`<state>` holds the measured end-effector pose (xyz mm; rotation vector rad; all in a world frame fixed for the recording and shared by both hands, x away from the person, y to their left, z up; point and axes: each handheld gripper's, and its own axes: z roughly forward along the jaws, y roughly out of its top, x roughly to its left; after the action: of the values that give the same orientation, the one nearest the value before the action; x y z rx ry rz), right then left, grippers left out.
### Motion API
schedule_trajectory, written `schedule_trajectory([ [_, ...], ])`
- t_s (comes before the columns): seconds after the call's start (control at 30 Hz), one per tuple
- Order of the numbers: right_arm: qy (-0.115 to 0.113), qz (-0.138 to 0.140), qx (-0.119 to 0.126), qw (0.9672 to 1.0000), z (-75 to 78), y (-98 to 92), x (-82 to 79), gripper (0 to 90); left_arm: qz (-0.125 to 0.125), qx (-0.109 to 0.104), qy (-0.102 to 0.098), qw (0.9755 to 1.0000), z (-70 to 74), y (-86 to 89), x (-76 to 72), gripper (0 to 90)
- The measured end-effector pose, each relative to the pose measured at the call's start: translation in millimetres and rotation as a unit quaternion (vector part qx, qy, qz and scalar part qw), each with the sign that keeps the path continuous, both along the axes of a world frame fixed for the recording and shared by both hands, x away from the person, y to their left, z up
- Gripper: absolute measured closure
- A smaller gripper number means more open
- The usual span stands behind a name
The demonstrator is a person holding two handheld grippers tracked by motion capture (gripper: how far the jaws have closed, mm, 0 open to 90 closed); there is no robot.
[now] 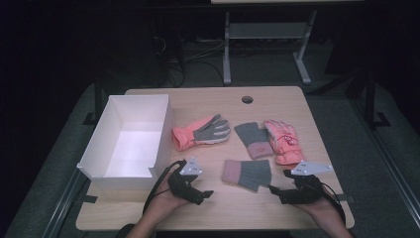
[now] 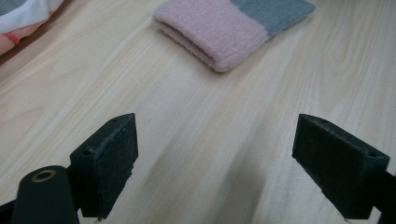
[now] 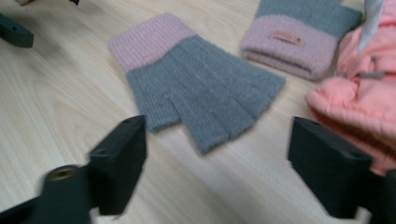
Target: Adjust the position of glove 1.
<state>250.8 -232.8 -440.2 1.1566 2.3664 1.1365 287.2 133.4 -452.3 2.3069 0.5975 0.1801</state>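
I hold a gripper in each hand at the near edge of a pale wooden table (image 1: 208,208). Between them lies a knit glove (image 1: 246,173), grey with a pink cuff, flat on the wood, cuff toward my left.

My left gripper (image 1: 204,194) has its jaws wide apart with nothing between them; in the left gripper view they frame bare wood, with the pink cuff (image 2: 210,32) a little ahead. My right gripper (image 1: 275,190) also has its jaws apart and empty; in the right gripper view the glove's grey fingers (image 3: 210,100) lie just beyond the pads.

Risks, as I judge them: the glove is thin and limp, so level jaws may slide over it or pinch one layer only and let it flop. Pushing the pads into the wood could scrape or drag the glove sideways. On my right a second knit glove (image 1: 252,139) and a coral ski glove (image 1: 283,141) lie close, so a wide grab there might snag them. Both grippers closing on one glove might also collide.

Another coral glove (image 1: 200,131) lies farther back, next to an empty white box (image 1: 161,131) on my left.

Both hands rest low near the table edge, palms turned inward, grippers angled toward each other and the glove.
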Motion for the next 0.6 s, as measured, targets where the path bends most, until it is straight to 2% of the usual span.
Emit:
schedule_trajectory([
  [0.2, -0.005, 0.003, 0.001, 1.0000, 3.1, 8.9, 8.7, 43.4, -0.004, -0.001, 0.003, 1.0000, -1.4, -0.6, -1.7, 13.8],
  [0.3, -0.018, 0.003, -0.003, 0.9998, 3.4, 14.1, 13.4, 52.5, -0.005, 0.007, -0.011, 0.9999, -2.1, -0.7, -2.3, 13.2],
  [0.37, -0.024, 0.002, -0.004, 0.9997, 4.9, 18.4, 18.3, 61.6, -0.002, 0.004, -0.009, 1.0000, -2.9, -0.6, -2.2, 13.2],
  [0.43, -0.022, 0.007, -0.003, 0.9997, 6.5, 23.2, 24.0, 68.1, -0.002, -0.004, -0.003, 1.0000, -3.6, -0.4, -2.5, 13.2],
  [0.6, -0.012, 0.029, 0.008, 0.9995, 6.3, 34.3, 38.6, 83.8, -0.005, -0.003, -0.010, 0.9999, -3.0, -1.8, -2.6, 12.7],
])
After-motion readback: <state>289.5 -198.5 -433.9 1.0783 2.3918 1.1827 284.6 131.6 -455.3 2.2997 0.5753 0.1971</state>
